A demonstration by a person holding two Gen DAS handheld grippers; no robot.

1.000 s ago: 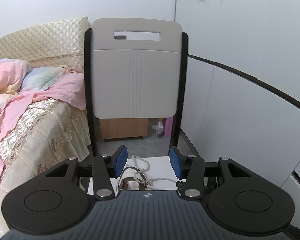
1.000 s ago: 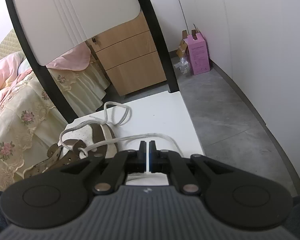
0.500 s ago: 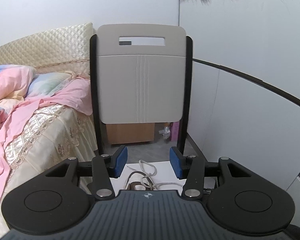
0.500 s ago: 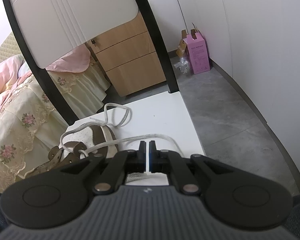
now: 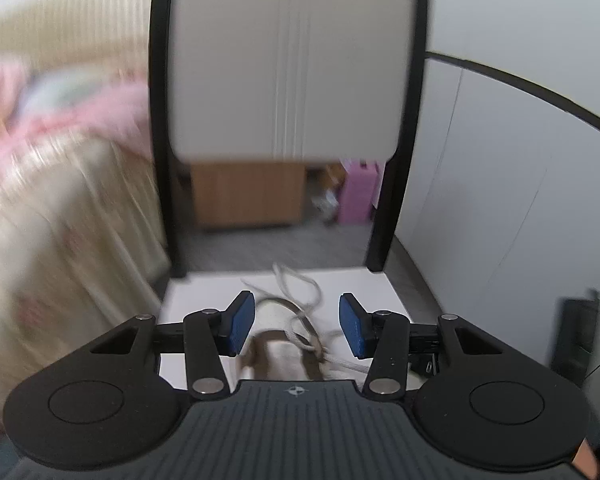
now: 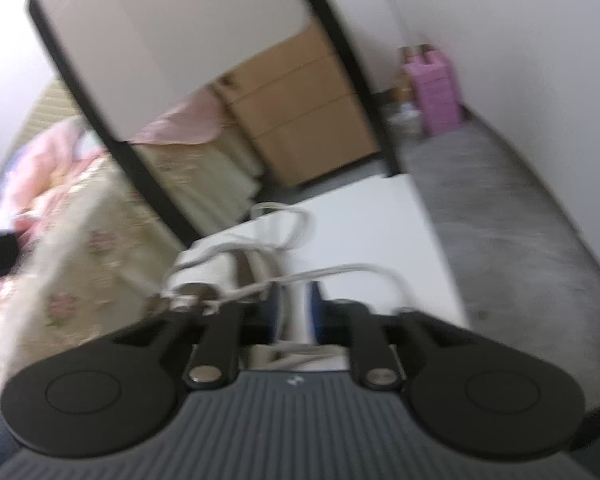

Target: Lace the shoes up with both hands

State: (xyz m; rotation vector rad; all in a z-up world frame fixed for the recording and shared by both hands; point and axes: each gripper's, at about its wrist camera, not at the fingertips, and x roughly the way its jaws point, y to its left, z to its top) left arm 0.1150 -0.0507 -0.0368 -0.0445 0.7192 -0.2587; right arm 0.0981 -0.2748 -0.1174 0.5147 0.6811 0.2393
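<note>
Brown-and-white leather shoe (image 5: 278, 354) sits laced at the white surface's (image 6: 376, 216) near-left corner; my right claw (image 6: 296, 312) is opening off its white cord lace (image 6: 340, 270), my wide, empty left claw (image 5: 297, 322) should grab next.

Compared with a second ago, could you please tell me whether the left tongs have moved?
Yes. The left tongs have dropped down and forward toward the shoe: the chair back now fills the top of their view and more of the white seat shows.
</note>
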